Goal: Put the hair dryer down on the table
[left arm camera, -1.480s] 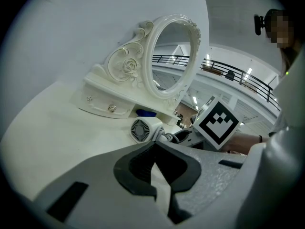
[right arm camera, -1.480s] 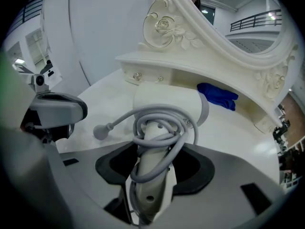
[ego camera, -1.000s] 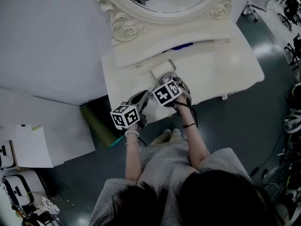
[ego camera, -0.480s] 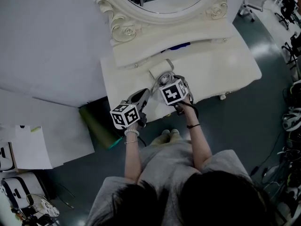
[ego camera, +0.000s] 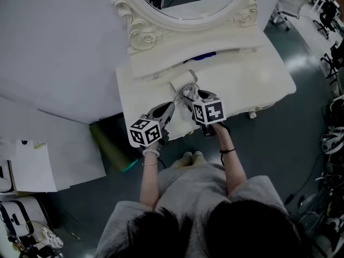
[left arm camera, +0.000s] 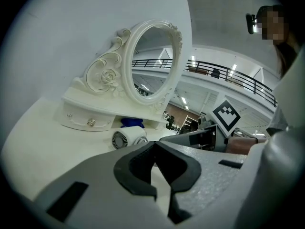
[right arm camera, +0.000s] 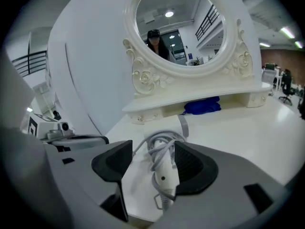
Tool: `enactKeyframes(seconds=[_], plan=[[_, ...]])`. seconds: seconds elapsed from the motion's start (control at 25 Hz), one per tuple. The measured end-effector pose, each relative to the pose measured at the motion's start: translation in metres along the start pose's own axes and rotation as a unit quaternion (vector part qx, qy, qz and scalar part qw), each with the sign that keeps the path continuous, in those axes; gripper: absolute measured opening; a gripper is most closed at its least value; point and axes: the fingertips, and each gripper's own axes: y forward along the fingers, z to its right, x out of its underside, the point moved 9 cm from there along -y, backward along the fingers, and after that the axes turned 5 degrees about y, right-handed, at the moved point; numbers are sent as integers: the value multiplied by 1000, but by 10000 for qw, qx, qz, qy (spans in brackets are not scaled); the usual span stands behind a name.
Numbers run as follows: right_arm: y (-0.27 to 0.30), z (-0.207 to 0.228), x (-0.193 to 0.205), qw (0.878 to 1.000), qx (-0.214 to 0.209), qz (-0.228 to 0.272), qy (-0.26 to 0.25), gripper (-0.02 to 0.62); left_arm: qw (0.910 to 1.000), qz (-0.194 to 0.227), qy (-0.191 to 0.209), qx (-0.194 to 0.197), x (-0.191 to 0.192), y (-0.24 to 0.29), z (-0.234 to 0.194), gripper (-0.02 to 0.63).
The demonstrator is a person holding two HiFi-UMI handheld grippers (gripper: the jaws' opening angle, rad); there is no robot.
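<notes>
– Furniture first: how many pieces do you count?
– One white dressing table point(ego camera: 258, 79), with a smooth top and a curved edge. At its far side stands one oval mirror point(right arm camera: 183, 27); its frame is carved with roses and scrolls.
– And the tongs?
– Two, grey and hard, each carrying one cube with square markers. The left gripper point(left arm camera: 153, 146) has its jaws together at the tips, with nothing between them. The right gripper point(right arm camera: 152, 149) has its jaws wide apart. Its dark pads stand on both sides of the handle and do not squeeze it.
– Where is the hair dryer?
– One white hair dryer point(right arm camera: 164, 171) lies flat on the table top, with its pale cord wound around the handle. Farther back, under the shelf, is one small blue thing point(right arm camera: 202, 106), soft-looking.
</notes>
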Motion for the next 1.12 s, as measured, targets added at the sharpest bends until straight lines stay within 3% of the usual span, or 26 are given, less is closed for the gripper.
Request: enactKeyframes(seconds=[0.12, 0.6, 0.84, 1.12], plan=[[-12, -5, -4, 9992, -235, 253, 204, 256, 9999, 61, 148, 56, -4, -1, 8, 5], [-57, -17, -18, 9891, -872, 1073, 512, 27, 9958, 465, 752, 253, -34, -12, 46, 5], [-80, -20, -24, 9800, -1348, 1440, 260, 3, 9933, 538, 992, 243, -39, -12, 62, 5], [-100, -27, -30, 9712, -1585, 1778, -40, 2, 9905, 676, 1176, 210, -44, -17, 77, 5]])
